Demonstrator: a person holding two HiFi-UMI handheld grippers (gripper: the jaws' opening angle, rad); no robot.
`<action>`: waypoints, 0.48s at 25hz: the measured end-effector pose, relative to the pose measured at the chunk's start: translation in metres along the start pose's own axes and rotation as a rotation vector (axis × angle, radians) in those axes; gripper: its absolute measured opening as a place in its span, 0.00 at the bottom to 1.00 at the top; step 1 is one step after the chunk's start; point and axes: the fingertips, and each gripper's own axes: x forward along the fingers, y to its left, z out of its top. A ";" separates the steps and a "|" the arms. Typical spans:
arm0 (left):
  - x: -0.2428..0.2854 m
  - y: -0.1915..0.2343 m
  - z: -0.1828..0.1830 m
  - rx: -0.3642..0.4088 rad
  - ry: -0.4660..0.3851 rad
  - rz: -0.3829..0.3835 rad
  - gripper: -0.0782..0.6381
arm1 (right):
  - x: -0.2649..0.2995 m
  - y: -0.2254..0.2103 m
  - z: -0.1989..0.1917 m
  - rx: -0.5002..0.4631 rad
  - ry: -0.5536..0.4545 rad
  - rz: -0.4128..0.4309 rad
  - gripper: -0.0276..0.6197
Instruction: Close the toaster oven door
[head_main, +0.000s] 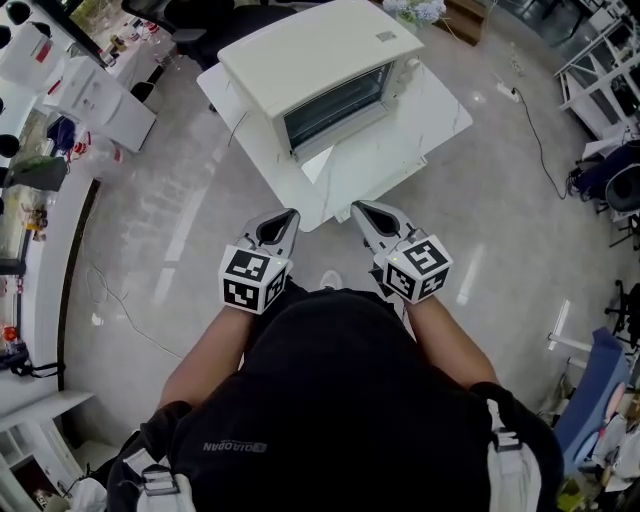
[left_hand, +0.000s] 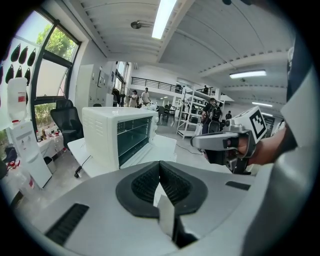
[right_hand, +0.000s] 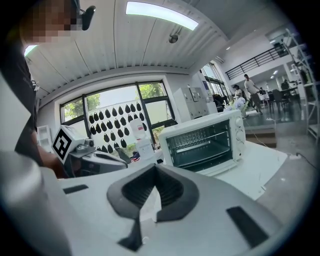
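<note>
Because the toaster oven (head_main: 320, 75) on the white worktop (head_main: 430, 110) has its door (right_hand: 215, 168) folded down open toward the person, the left gripper (head_main: 285, 222) and right gripper (head_main: 368, 215) are held side by side just short of the worktop. Both have their jaws pressed together and empty, probably to push the door up.

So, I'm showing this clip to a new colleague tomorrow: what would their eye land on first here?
First comes the white toaster oven on the white table at the top of the head view, with its door dropped open toward the person. Next are the left tongs and right tongs, held side by side and flanking the table's near corner in that view. Both are shut and empty.
</note>
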 end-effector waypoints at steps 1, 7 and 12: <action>0.001 0.000 0.001 0.003 -0.001 -0.005 0.11 | 0.000 0.000 0.000 0.000 -0.002 -0.002 0.04; 0.003 0.005 0.002 0.006 -0.014 -0.005 0.11 | 0.004 -0.004 -0.003 -0.010 0.002 -0.019 0.04; 0.003 0.006 0.000 0.000 -0.013 -0.003 0.11 | 0.005 -0.006 0.000 -0.032 0.000 -0.032 0.04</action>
